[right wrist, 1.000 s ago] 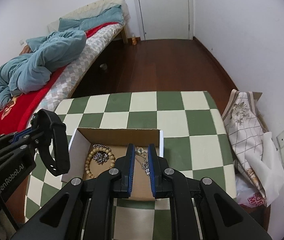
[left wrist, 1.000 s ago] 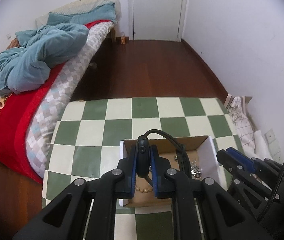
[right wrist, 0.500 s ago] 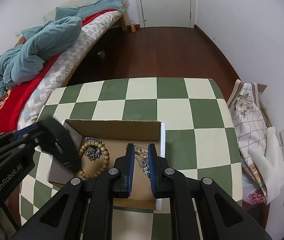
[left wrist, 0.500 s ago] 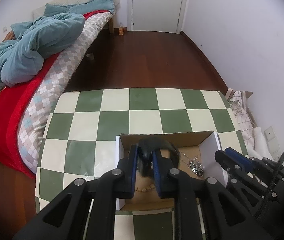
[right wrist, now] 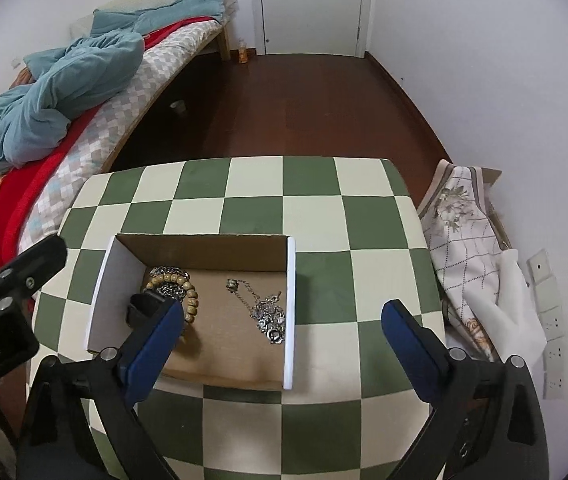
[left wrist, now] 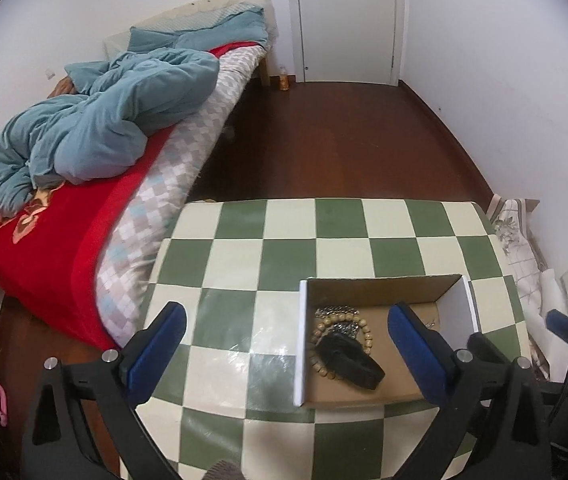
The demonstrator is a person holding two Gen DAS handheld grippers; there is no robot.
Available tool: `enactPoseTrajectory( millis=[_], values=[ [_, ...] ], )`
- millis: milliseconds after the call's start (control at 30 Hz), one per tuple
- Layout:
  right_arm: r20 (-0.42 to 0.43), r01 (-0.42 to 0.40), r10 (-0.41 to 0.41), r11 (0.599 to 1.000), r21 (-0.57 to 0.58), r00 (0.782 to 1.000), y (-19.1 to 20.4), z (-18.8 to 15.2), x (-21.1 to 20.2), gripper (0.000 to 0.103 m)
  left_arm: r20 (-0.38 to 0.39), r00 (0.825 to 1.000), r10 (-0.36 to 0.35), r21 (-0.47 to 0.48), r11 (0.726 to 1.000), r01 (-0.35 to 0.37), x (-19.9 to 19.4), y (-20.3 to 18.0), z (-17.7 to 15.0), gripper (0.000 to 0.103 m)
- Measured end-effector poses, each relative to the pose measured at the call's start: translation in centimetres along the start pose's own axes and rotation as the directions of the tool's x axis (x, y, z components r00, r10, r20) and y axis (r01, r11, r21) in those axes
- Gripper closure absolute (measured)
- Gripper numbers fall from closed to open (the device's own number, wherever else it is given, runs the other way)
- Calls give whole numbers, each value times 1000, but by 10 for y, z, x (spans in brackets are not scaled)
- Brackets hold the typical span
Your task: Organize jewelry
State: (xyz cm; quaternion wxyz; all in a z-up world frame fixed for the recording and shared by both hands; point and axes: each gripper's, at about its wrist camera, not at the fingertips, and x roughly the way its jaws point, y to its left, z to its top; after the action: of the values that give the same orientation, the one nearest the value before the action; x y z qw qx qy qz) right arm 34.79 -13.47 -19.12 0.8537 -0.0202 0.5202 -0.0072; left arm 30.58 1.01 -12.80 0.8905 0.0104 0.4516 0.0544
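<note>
One shallow brown cardboard box with white side walls sits on the green-and-cream chequered tabletop, and it holds four pieces of jewelry as far as can be counted. One wooden bead bracelet lies at the left end of the box floor, ringed around one dark silver chain bracelet whose links show at the bracelet's 12 o'clock edge. One black wristband with a thick strap lies on top of the bead bracelet. In the left wrist view its long axis runs from about 10 o'clock to 4 o'clock, the broader end pointing toward 4 o'clock and the box's near wall; in the right wrist view only its far end shows, the rest hidden behind a blue finger pad. One thin silver necklace with a small cylindrical clasp lies toward the right end of the box, well apart from the bracelets. Its chain trails from the clasp at 10 o'clock down to a bunched heap of links at 4 o'clock, just beside the right white wall.

The two grippers both hang above the near side of the table. The left gripper is spread wide with nothing between its blue pads, one pad over bare tabletop, the other over the box floor. The right gripper is likewise spread wide and holds nothing, its pads straddling the right half of the box.
</note>
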Motion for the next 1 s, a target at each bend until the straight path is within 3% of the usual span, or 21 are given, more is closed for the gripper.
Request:
enactPoseTrajectory(
  millis=[267,433,1000],
  values=[
    [15,16,-16,1000,4,1000,-2,-10,-37,0,5,1000,31,3,1000,-31,-38,9,-16,0],
    [27,15,-16,1000,18,1000,-4,-25,-74,0,6,1000,-9,-14,1000,9,-75,14,-33,0],
    [172,15,-24,999,52,985,-24,-93,-242,0,108,991,-75,3,997,75,-215,20,-75,0]
  ],
)
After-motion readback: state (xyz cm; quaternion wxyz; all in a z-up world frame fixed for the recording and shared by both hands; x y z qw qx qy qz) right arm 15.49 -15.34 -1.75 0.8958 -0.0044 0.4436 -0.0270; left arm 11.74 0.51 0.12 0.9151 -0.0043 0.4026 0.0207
